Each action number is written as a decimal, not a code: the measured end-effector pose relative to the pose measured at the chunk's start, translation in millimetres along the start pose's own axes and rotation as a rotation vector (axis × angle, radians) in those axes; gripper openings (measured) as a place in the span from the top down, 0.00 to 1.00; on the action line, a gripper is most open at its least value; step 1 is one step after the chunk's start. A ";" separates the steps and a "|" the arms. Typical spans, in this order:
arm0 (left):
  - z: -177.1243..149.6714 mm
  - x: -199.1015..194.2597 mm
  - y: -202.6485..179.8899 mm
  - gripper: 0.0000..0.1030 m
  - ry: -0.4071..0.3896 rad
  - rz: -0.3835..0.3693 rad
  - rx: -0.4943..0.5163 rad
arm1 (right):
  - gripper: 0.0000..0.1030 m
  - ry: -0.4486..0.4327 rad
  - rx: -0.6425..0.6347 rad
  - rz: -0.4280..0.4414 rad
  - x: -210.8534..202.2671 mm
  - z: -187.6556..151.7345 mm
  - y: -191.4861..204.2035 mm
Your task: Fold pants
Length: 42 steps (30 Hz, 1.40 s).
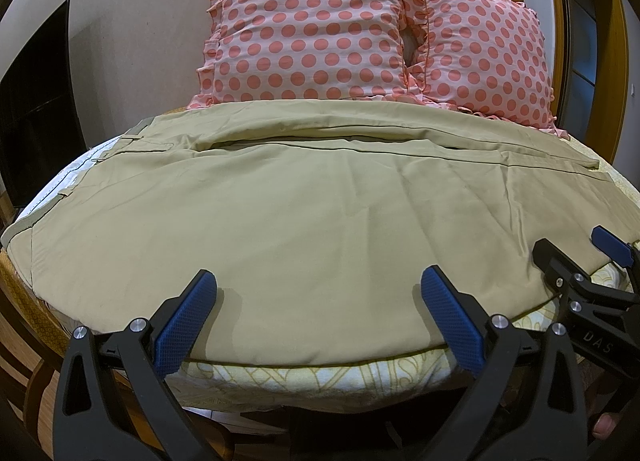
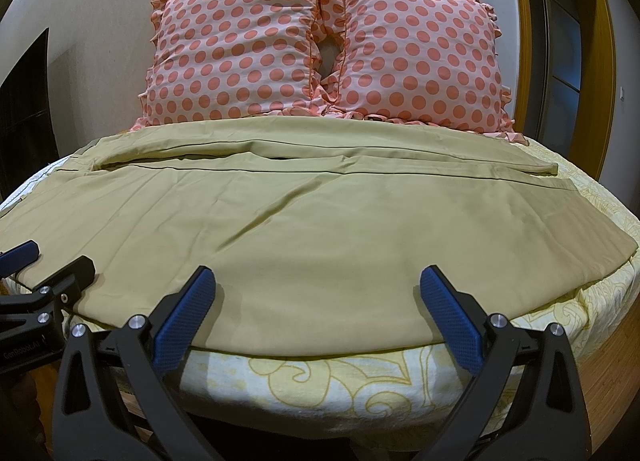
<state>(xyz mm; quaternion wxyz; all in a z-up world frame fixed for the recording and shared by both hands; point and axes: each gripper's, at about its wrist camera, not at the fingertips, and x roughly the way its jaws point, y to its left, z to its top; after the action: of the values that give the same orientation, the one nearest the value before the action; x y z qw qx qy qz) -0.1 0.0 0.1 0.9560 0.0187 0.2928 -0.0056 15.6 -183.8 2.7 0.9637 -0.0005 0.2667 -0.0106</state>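
Note:
Khaki pants [image 1: 304, 213] lie flat across the bed, waistband at the left, leg cuffs at the right; they also show in the right wrist view [image 2: 320, 229]. My left gripper [image 1: 316, 317] is open and empty, its blue pads just above the near edge of the pants. My right gripper [image 2: 316, 317] is open and empty over the near edge further right. The right gripper also shows at the right of the left wrist view [image 1: 580, 257], and the left gripper at the left of the right wrist view [image 2: 44, 261].
Two pink polka-dot pillows [image 1: 312, 29] [image 2: 416, 57] stand against the wall behind the pants. The bed has a yellow patterned sheet [image 2: 360, 385]. A dark screen [image 1: 36, 117] is at the left, a wooden door frame [image 2: 520, 21] at the right.

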 end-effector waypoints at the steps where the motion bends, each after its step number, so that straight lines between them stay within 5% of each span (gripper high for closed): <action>1: -0.1 0.0 0.0 0.01 0.000 0.000 0.000 | 0.02 0.000 0.000 0.000 0.0 0.0 0.0; 21: 0.3 0.1 0.0 0.01 0.003 0.000 0.001 | 0.02 -0.016 -0.005 0.005 -1.3 -1.1 2.4; 25: 6.6 1.4 1.6 0.01 0.045 -0.022 0.006 | 0.02 0.074 0.003 0.097 4.2 21.4 -17.0; 28: 19.8 -2.2 -0.6 0.01 0.013 -0.017 0.015 | 0.02 0.051 0.113 0.102 7.0 64.5 -57.4; 31: 39.1 -5.4 3.9 0.01 -0.026 0.008 0.012 | 0.02 0.059 0.227 0.040 28.2 116.3 -108.3; 35: 62.1 3.0 1.9 0.01 -0.039 0.038 -0.007 | 0.02 0.182 0.392 -0.085 98.8 170.9 -178.2; 42: 85.4 23.9 -10.3 0.01 -0.039 0.072 0.043 | 0.15 0.337 0.429 -0.393 238.8 217.3 -246.0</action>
<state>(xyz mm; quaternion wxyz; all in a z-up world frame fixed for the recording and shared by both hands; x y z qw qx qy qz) 67.3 -13.6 57.1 0.9605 0.0497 0.2730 0.0222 327.2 -435.7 67.9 0.8636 0.1528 0.4089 -0.2522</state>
